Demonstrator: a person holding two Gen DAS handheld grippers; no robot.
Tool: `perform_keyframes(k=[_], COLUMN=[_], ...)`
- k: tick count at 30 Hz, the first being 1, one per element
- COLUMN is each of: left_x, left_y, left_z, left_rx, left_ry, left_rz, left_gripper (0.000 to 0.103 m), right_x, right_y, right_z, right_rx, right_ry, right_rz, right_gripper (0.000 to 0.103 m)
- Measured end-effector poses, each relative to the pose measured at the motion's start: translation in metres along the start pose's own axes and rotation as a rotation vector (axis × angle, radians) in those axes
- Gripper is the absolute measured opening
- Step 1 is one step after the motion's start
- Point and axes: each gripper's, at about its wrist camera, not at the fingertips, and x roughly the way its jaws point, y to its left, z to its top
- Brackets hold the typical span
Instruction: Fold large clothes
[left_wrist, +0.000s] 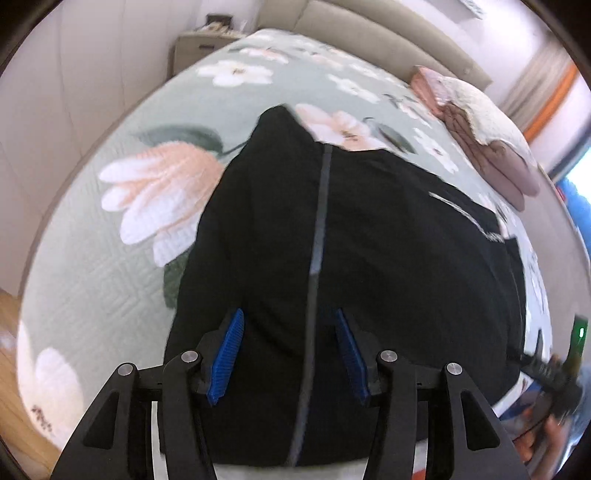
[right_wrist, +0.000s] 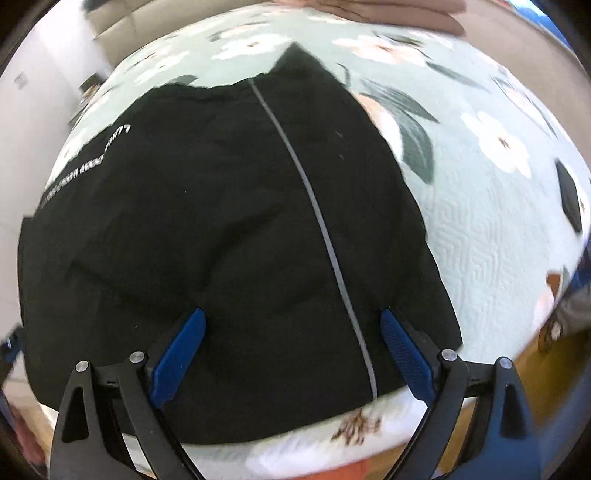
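A black fabric garment with a thin grey stripe (left_wrist: 332, 240) (right_wrist: 229, 229) fills the frame centre, spread on a pale green floral quilted bedspread (left_wrist: 92, 266) (right_wrist: 491, 236). Left gripper (left_wrist: 288, 354) and right gripper (right_wrist: 291, 354) hover spread, empty. Upper right — a folded pink-and-cream blanket (left_wrist: 487, 136).

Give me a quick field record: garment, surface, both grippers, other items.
garment: black garment with grey stripe, spread flat
surface: floral bedspread
left gripper: open, above garment, holding nothing
right gripper: open wide, above garment, holding nothing
other items: pink folded pile by headboard, nightstand beyond the bed
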Motion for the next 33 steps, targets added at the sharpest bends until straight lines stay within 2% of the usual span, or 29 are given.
perform_keyframes(k=[3,5,9,14,18,21,23,25,27,33], left_x=[-0.028,-0.047,-0.105,-0.179,-0.227,-0.258,-0.273,-0.285,-0.293,-0.301], left_y=[-0.019,-0.035,-0.069,-0.101,-0.117,-0.126,-0.131,-0.140,-0.146,-0.150], left_z=[-0.008,-0.006,0.002,0.005,-0.002,-0.007,-0.009,-0.011,-0.013,-0.011], left_rx=[0.054,0.082,0.133,0.157,0.166,0.180,0.196,0.230,0.254,0.261], left_ry=[-0.013,-0.036,-0.159,-0.328,-0.430,-0.489,-0.534,-0.570,-0.590,-0.606], left_rz=[0.043,0.084,0.159,0.161,0.201,0.198,0.206,0.263,0.294,0.277], left_gripper=[0.054,0.054,0.054,0.054,0.054,0.054,0.055,0.060,0.060,0.067], right_x=[-0.022,-0.046,-0.113,-0.196,-0.233,-0.251,-0.262,-0.273,-0.283,-0.308], right_y=[0.014,0.026,0.048,0.077,0.095,0.102,0.106,0.108,0.114,0.133], right_z=[-0.005,-0.007,-0.006,-0.013,-0.022,-0.029,-0.031,-0.034,-0.036,-0.036], right_rx=[-0.030,-0.072,-0.134,-0.190,-0.219,-0.221,-0.221,-0.222,-0.229,-0.290], right_ry=[-0.005,-0.042,-0.179,-0.362,-0.459,-0.504,-0.524,-0.540,-0.560,-0.616], right_rz=[0.002,0.011,0.032,0.069,0.076,0.093,0.111,0.116,0.124,0.117], right_gripper=[0.096,0.096,0.096,0.096,0.096,0.096,0.096,0.096,0.097,0.097])
